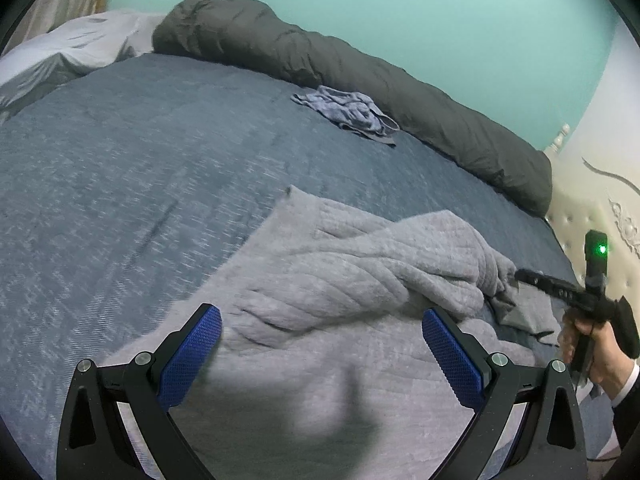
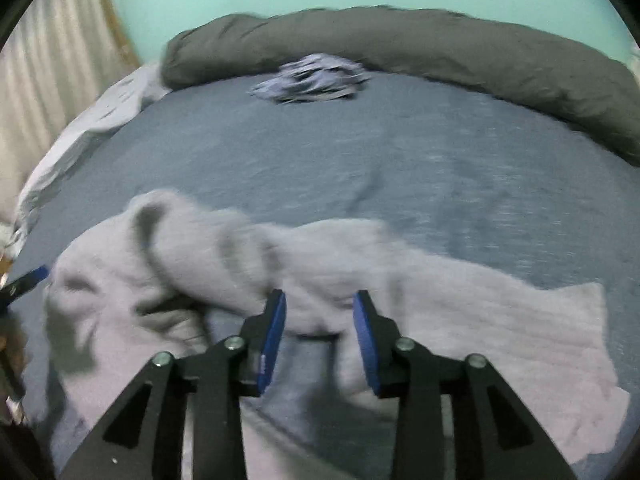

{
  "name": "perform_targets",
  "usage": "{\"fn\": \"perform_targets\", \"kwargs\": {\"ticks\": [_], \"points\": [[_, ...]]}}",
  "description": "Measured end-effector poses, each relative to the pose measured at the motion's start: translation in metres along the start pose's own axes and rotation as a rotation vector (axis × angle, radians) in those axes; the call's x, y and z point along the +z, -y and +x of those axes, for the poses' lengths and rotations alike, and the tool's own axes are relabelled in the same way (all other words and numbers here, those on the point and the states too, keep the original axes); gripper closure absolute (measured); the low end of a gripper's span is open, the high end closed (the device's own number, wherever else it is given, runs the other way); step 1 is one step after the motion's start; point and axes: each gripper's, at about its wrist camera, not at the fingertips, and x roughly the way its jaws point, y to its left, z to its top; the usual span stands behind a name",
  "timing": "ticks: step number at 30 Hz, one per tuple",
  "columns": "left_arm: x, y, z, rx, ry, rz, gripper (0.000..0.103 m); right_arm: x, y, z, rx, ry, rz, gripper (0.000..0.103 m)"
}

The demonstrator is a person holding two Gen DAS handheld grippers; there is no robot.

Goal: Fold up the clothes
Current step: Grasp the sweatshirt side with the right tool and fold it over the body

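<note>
Parted jaws over rumpled grey garment (image 1: 360,264); blue bedspread (image 1: 140,152) beneath

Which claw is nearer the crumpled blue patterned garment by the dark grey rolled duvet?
Neither clearly: both the left claw and the right claw hang over the grey towel, far from that garment.

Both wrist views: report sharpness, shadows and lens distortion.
Left wrist view: mostly sharp, a soft dark shadow on the grey garment, fisheye bending the bed. Right wrist view: motion blur smears the garment and the blue clothes pile; same fisheye curvature.
</note>
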Motion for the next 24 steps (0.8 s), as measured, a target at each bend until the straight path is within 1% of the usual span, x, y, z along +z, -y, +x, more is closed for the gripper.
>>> {"fn": "perform_targets", "kwargs": {"ticks": [1,3,5,10,15,18,20,24], "points": [[0.001,-0.004,-0.004,0.004,0.006,-0.01,0.0,-0.002,-0.012,0.004,-0.003,-0.018,-0.036,0.066],[0.001,-0.01,-0.01,0.011,0.013,-0.021,0.0,-0.005,-0.025,0.007,-0.002,-0.026,-0.077,0.066],[0.001,-0.018,-0.017,0.022,0.014,-0.022,0.0,-0.001,-0.036,0.008,0.013,-0.001,-0.079,0.066],[-0.002,-0.039,-0.025,0.057,0.001,-0.026,0.0,0.026,-0.056,0.008,0.053,0.032,-0.071,0.066],[-0.001,-0.062,-0.029,0.123,-0.003,-0.015,0.0,0.063,-0.098,0.026,0.088,0.0,-0.147,0.066],[0.0,-0.076,-0.028,0.128,-0.016,-0.033,0.0,0.08,-0.127,0.041,0.113,-0.03,-0.184,0.066],[0.001,-0.086,-0.025,0.144,-0.026,-0.037,0.0,0.09,-0.147,0.052,0.129,-0.053,-0.21,0.066],[0.0,-0.098,-0.02,0.154,-0.044,-0.039,0.0,0.109,-0.182,0.078,0.121,-0.113,-0.293,0.066]]}}
